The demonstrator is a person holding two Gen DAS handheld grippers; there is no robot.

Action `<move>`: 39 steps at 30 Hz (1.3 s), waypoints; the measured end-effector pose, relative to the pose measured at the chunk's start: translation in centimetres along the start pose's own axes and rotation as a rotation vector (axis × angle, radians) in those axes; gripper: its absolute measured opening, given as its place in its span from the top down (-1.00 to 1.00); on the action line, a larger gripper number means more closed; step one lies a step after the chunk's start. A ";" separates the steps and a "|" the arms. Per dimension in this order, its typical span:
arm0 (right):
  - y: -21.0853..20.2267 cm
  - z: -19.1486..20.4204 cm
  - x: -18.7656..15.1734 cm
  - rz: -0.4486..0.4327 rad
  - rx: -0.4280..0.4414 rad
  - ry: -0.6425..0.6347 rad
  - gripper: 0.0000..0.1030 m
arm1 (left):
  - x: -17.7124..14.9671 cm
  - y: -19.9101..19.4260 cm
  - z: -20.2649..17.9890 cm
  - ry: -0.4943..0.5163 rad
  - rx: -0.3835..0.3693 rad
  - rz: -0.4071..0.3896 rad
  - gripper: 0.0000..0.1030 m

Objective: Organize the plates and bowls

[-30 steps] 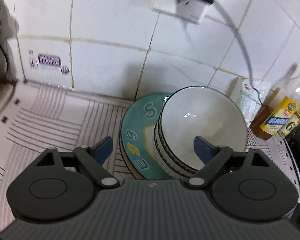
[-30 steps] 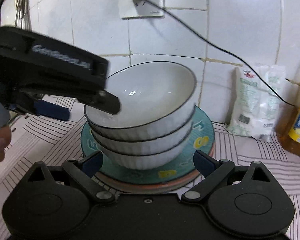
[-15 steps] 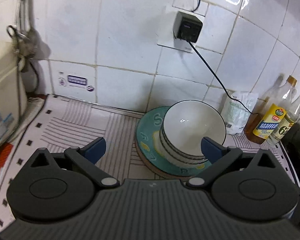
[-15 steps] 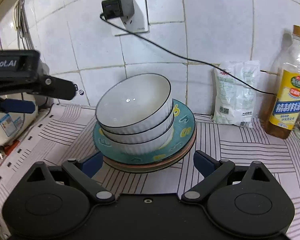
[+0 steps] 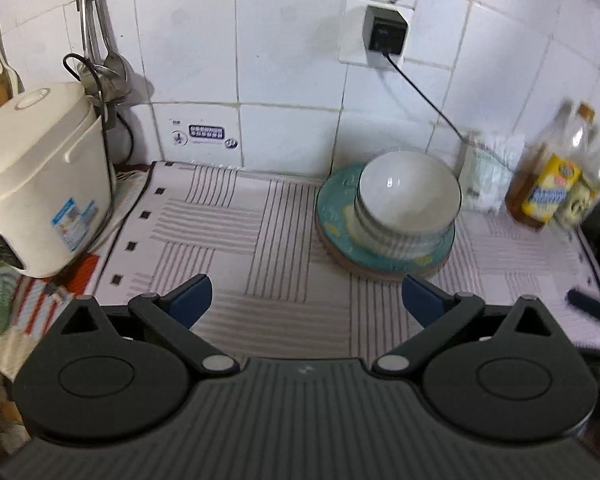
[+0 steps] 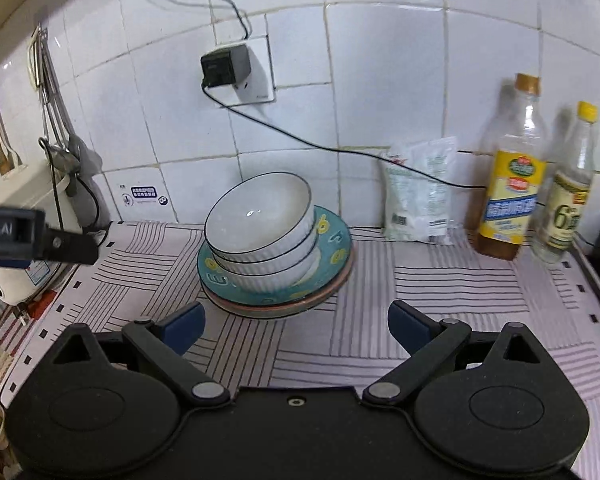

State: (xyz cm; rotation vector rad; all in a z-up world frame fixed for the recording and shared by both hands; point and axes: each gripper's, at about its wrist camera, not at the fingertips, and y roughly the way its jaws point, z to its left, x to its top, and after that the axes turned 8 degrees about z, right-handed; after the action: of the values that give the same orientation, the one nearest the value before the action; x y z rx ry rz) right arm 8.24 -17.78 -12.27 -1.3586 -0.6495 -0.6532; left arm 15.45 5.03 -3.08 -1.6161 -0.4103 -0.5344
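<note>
Backing both grippers off the stack versus a second ago; left gripper [image 5: 304, 300] jaws have just been opening and now stand wide, nothing between the fingers [image 5: 188, 300]; right gripper [image 6: 296, 326] also wide and empty; three white bowls [image 6: 260, 236] sit nested on the teal plate [image 6: 332, 236], which rests on more plates, on the striped worktop [image 6: 440, 300] by the tiled wall; stack looks released and stable, so stacking reads as done; bottles [image 6: 512, 176] stand well apart to its right.
</note>
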 end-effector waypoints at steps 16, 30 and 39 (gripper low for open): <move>-8.4 -0.4 -0.5 0.002 -0.121 0.117 -1.00 | -2.8 -6.9 -2.0 0.061 0.040 0.023 -1.00; -13.9 1.4 -1.9 -0.015 -0.226 0.029 -1.00 | -5.5 -9.8 -3.3 0.087 0.046 -0.024 -1.00; -15.1 1.8 -3.3 -0.010 -0.217 0.020 -1.00 | -6.5 -9.8 -3.0 0.089 0.073 -0.028 -1.00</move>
State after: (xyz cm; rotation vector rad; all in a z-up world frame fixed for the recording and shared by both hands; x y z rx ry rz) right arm -5.29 -17.29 -4.67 -1.5482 -0.5816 -0.7616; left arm 4.29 3.51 1.55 -1.5123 -0.3825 -0.6037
